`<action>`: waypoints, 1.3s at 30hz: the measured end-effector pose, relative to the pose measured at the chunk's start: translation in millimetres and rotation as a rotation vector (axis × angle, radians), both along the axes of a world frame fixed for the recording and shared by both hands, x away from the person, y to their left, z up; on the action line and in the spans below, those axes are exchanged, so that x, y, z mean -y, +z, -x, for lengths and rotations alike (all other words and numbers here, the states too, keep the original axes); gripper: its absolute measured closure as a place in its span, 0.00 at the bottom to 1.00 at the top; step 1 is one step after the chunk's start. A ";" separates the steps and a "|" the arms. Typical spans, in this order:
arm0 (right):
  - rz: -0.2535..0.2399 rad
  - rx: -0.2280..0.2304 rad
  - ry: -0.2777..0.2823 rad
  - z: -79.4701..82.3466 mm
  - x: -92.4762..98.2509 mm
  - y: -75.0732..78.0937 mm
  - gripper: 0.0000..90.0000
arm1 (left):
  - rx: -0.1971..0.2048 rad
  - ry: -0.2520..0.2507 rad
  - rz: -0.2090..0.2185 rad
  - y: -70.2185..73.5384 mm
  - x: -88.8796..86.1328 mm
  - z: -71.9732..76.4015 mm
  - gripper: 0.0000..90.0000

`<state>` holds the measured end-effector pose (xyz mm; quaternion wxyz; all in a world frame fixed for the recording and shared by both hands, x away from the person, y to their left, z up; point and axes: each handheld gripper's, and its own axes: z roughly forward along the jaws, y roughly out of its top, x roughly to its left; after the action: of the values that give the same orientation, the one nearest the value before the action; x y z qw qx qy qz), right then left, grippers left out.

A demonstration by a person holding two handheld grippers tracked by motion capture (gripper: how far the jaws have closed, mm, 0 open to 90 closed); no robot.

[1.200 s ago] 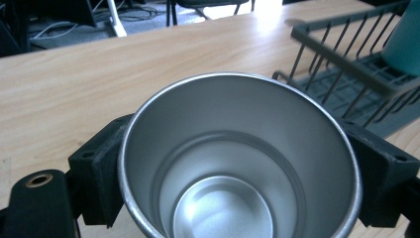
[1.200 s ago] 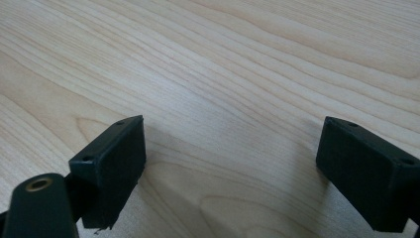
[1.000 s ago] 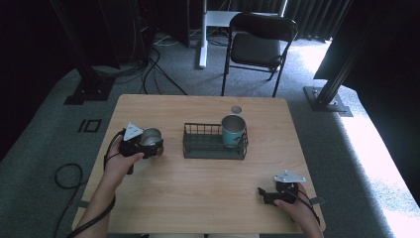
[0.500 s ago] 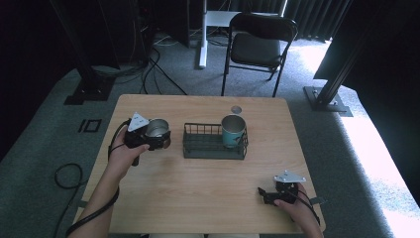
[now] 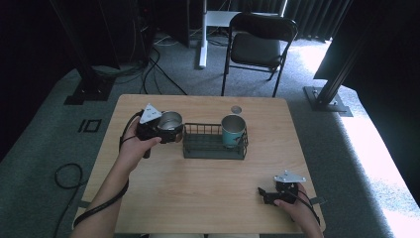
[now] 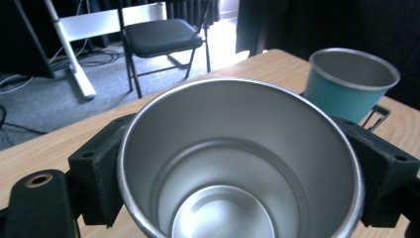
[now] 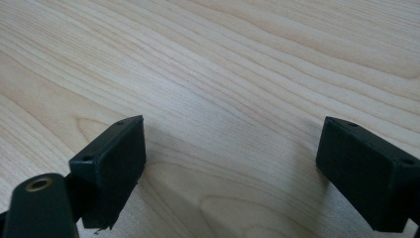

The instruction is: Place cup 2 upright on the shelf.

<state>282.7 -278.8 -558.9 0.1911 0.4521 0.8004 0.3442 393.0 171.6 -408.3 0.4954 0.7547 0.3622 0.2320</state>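
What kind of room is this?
Probably a lab or recording studio: a lone wooden table on grey carpet, black curtains behind a folding chair, and loose cables across the floor.

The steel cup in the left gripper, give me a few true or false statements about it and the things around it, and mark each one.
1. The left gripper is shut on the steel cup. True.
2. The steel cup holds water. False: its inside looks empty down to the bare bottom.
3. The teal cup stands at the right end of the wire basket. True.
4. The right gripper grips a lid. False: its jaws stand open over the bare wooden table.
5. The steel cup already sits inside the wire basket. False: in the high view it is just left of the basket.
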 end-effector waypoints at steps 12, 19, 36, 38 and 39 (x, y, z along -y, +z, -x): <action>0.000 0.000 0.000 0.0 0.0 0.0 0.13 | 0.002 -0.040 0.012 3.4 32.9 -10.7 0.16; 0.000 0.000 -0.001 0.1 -0.1 0.0 0.13 | 0.008 -0.059 0.013 4.1 52.5 -16.9 0.15; 0.000 0.002 0.003 1.2 0.7 0.0 0.14 | -0.014 -0.055 -0.002 -18.8 79.5 -26.1 0.15; 0.000 0.002 0.003 1.1 0.7 0.0 0.14 | -0.020 -0.054 0.001 -23.2 81.0 -26.6 0.15; 0.000 0.002 0.003 1.2 0.7 0.0 0.14 | -0.021 -0.050 0.006 -25.4 81.7 -26.8 0.15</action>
<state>281.5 -279.5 -558.8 0.1913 0.4505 0.8010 0.3447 419.9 89.8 -433.7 0.4994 0.7644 0.3492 0.2106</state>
